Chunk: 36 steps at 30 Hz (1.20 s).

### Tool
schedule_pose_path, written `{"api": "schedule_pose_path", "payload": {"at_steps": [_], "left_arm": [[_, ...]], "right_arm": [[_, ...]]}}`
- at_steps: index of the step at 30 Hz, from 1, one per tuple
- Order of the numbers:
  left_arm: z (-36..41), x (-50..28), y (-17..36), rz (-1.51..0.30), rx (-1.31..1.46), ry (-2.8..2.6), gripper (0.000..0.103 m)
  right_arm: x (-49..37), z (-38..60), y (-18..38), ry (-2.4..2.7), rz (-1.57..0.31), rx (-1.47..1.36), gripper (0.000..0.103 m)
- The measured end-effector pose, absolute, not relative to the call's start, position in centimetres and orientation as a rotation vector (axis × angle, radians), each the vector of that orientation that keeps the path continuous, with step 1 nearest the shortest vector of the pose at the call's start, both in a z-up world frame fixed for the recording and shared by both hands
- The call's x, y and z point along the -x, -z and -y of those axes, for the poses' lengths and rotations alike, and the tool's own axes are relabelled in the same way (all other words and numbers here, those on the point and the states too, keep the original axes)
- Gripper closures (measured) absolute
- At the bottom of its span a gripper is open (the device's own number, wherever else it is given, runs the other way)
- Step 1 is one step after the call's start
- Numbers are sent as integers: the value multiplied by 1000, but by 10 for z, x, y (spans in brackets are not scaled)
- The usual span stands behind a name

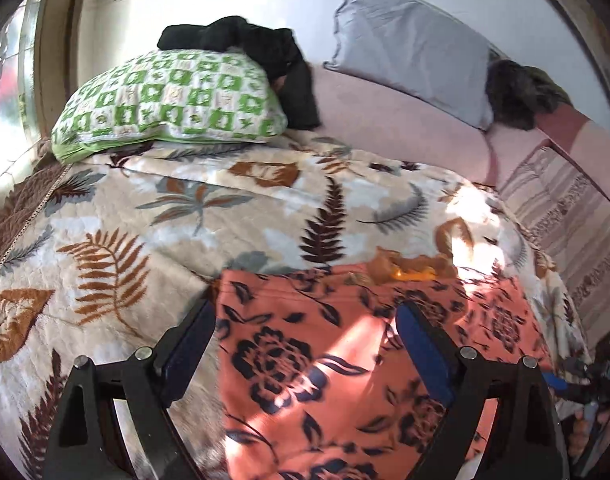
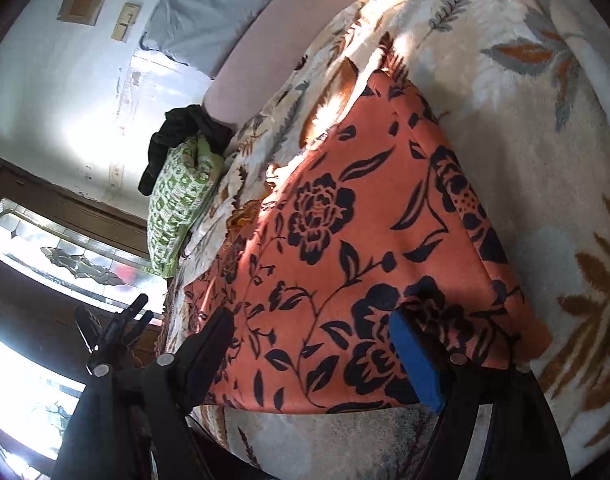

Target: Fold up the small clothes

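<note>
left gripper (image 1: 305, 344) jaws wide above orange floral cloth (image 1: 325, 360), leaf-print blanket (image 1: 145, 220).

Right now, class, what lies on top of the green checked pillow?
A crumpled black garment is draped over the far end of the green checked pillow and hangs down its side. The pillow's far end beneath the garment is covered, so it cannot be seen.

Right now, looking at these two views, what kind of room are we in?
Most likely a bedroom. A leaf-print blanket covers a bed, a green-checked pillow and a grey pillow lie at its head, and an orange floral garment is spread on top.
</note>
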State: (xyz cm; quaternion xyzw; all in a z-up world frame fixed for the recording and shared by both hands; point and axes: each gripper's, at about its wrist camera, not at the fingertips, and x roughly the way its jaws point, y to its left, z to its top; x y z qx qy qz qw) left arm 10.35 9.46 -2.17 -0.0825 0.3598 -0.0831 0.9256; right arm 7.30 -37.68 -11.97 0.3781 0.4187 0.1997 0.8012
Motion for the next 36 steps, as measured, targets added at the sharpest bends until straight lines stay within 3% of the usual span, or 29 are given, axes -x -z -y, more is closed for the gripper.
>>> {"api": "schedule_pose_path", "payload": {"at_steps": [4, 7, 8, 9, 13, 18, 24, 26, 29, 33, 36], "left_arm": [[-54, -67, 36, -779, 124, 313, 11], [-42, -65, 75, -895, 131, 295, 11], [-41, -69, 90, -958, 129, 286, 11], [-40, -68, 102, -1001, 114, 252, 11], [-39, -62, 108, -988, 84, 230, 11], [-37, -65, 117, -994, 52, 217, 11], [-33, -65, 118, -988, 19, 205, 10], [-34, -66, 116, -990, 25, 207, 10], [-37, -66, 113, -981, 47, 202, 10], [-40, -63, 99, -930, 96, 181, 10], [-40, -55, 84, -891, 132, 179, 10]], "right_arm": [[-62, 376, 105, -494, -850, -853, 20], [-66, 394, 133, -360, -933, -903, 20], [-64, 407, 147, -265, -969, -961, 27], [-58, 419, 152, -280, -933, -1080, 27], [-60, 418, 111, -307, -878, -986, 24], [-127, 390, 77, -446, -894, -880, 23], [-248, 393, 120, -352, -1023, -890, 22], [-263, 422, 130, -230, -948, -946, 22], [-241, 453, 115, -94, -802, -1026, 21], [-168, 445, 84, -218, -760, -923, 21], [-92, 439, 89, -285, -768, -1001, 21]]}}
